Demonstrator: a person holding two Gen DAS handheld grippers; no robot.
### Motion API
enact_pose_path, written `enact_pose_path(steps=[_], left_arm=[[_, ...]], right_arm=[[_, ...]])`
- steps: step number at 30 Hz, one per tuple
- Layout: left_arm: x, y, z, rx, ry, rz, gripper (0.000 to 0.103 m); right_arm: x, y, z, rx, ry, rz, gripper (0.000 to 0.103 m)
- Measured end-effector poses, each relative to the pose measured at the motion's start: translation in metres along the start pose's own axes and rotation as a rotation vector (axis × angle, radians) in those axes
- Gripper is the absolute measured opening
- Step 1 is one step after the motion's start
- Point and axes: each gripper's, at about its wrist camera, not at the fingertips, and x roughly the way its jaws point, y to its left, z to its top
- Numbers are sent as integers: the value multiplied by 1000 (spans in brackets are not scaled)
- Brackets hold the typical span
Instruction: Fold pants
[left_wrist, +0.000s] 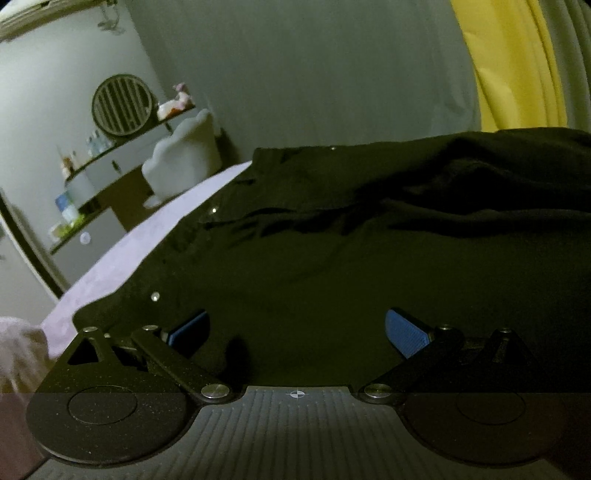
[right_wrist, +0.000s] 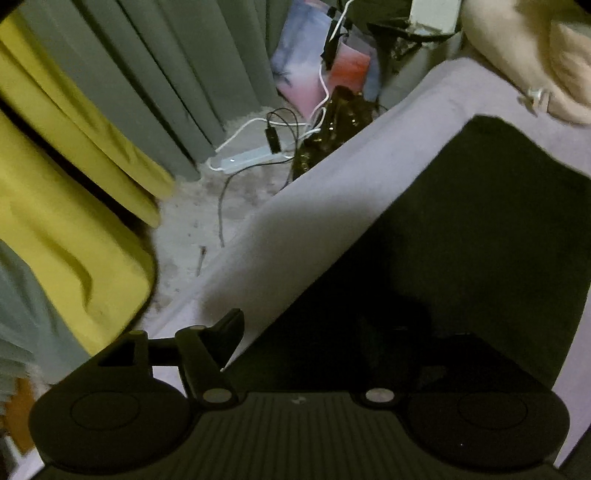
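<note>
Seemingly mid-fold, black pants (left_wrist: 332, 229) lie rumpled at twelve o'clock; left hand-held gripper (left_wrist: 295, 328) spread apart over them; right hand-held gripper's (right_wrist: 321, 343) spacing I cannot tell.

You are in a bedroom at home. A bed with a lavender sheet (left_wrist: 122, 254) fills the middle, a dressing table (left_wrist: 107, 166) with a round mirror (left_wrist: 122, 104) and bottles stands by the wall, yellow and grey curtains (right_wrist: 74, 177) hang beside it, and a power strip (right_wrist: 247, 158) with cables lies on the shaggy rug (right_wrist: 192, 229).
</note>
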Motion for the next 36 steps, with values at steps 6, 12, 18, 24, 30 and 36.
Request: enact_pose_path(steps=[6,12,18,24,30,36], left_arm=[[1,15,-3,-136,58,-62,103],[4,29,-9,-237,101,-131,103],[-3,24,-10,-217,93,-102,103],[-9,23,-11,-225,89,-101,103],[-11,20,-10,-221,87,-93,103],[-11,14,-12,-200,60,-94,103]], right_arm=[[2,0,-1,-147,-32,-17,30],[-38,-21,-24,-271,-78,70,4],[-79,-93,-65,-252,-94,252,0],[-75,-168,-111,-192,-49,287,0],[-92,-160,-66,-23,-69,412,33],[-69,-88,-20,-25,-98,315,63]])
